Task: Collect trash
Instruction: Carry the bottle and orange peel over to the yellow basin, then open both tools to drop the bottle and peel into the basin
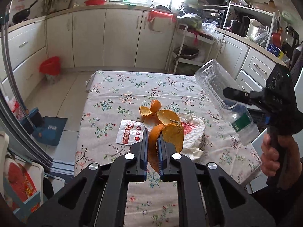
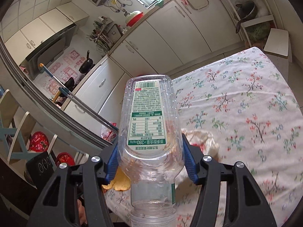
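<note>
My left gripper [image 1: 153, 141] is shut on a strip of orange peel [image 1: 153, 147] and holds it just above the floral tablecloth [image 1: 113, 98]. More orange peel pieces [image 1: 162, 115] lie on a crumpled white napkin [image 1: 193, 132] at the table's middle. A red and white wrapper [image 1: 129, 132] lies flat left of them. My right gripper [image 2: 150, 158] is shut on an empty clear plastic bottle [image 2: 149, 121] with a green label, held tilted in the air above the table's right side; it also shows in the left wrist view [image 1: 225, 100]. The napkin [image 2: 204, 138] shows behind the bottle.
A bin lined with a red bag [image 1: 50, 69] stands on the floor far left by the white cabinets [image 1: 106, 37]. A blue dustpan [image 1: 51, 130] lies on the floor left of the table. A white cart [image 1: 189, 47] stands beyond the table's far right corner.
</note>
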A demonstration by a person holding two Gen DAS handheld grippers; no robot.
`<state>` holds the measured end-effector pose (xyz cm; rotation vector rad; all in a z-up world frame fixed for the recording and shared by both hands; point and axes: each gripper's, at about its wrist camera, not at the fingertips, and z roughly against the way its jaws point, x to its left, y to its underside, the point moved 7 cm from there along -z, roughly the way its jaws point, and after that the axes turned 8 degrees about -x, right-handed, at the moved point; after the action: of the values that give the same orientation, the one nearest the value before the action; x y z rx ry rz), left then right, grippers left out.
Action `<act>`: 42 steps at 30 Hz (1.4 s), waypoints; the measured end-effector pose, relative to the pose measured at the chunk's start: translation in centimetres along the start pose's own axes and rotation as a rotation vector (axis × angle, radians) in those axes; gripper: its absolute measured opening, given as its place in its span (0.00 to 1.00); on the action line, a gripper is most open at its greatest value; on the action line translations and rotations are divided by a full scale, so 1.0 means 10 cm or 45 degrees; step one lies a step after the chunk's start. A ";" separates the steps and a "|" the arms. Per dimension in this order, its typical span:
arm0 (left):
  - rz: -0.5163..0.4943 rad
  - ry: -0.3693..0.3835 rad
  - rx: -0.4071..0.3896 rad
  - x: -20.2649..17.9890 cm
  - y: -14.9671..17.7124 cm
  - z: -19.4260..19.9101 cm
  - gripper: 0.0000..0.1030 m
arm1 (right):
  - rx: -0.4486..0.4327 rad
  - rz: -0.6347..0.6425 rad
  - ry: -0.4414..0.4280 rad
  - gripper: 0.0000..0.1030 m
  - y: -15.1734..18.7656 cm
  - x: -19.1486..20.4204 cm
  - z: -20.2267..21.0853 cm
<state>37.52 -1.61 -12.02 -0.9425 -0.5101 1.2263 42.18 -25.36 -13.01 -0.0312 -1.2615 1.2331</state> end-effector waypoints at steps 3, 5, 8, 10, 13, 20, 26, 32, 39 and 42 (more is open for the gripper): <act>0.008 0.000 -0.016 -0.04 0.07 0.12 0.08 | -0.001 0.010 0.006 0.56 0.16 0.03 0.15; 0.015 0.004 -0.018 -0.07 0.14 0.20 0.08 | 0.000 -0.006 0.004 0.56 0.29 0.03 0.27; -0.012 0.002 -0.022 -0.17 0.21 0.28 0.08 | 0.011 -0.039 -0.003 0.56 0.53 0.05 0.41; -0.026 0.005 -0.024 -0.24 0.26 0.34 0.08 | 0.022 -0.043 -0.005 0.56 0.67 0.09 0.49; -0.024 0.015 -0.019 -0.31 0.37 0.43 0.08 | 0.052 -0.052 -0.007 0.56 0.94 0.12 0.59; -0.033 0.024 -0.004 -0.44 0.61 0.64 0.08 | 0.158 -0.102 0.007 0.56 1.57 0.12 0.75; -0.043 0.026 0.008 -0.51 0.80 0.80 0.08 | 0.248 -0.116 0.029 0.56 1.94 0.13 0.81; -0.048 0.029 0.028 -0.54 0.95 0.92 0.08 | 0.346 -0.120 0.056 0.55 2.25 0.12 0.81; -0.047 0.040 0.073 -0.58 1.21 1.07 0.08 | 0.479 -0.103 0.093 0.54 2.63 0.11 0.77; -0.045 0.049 0.100 -0.60 1.34 1.13 0.08 | 0.523 -0.092 0.119 0.54 2.72 0.09 0.73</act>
<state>19.51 -2.93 -16.04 -0.8854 -0.4428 1.1861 18.57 -17.62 -26.22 0.2500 -0.9030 1.3898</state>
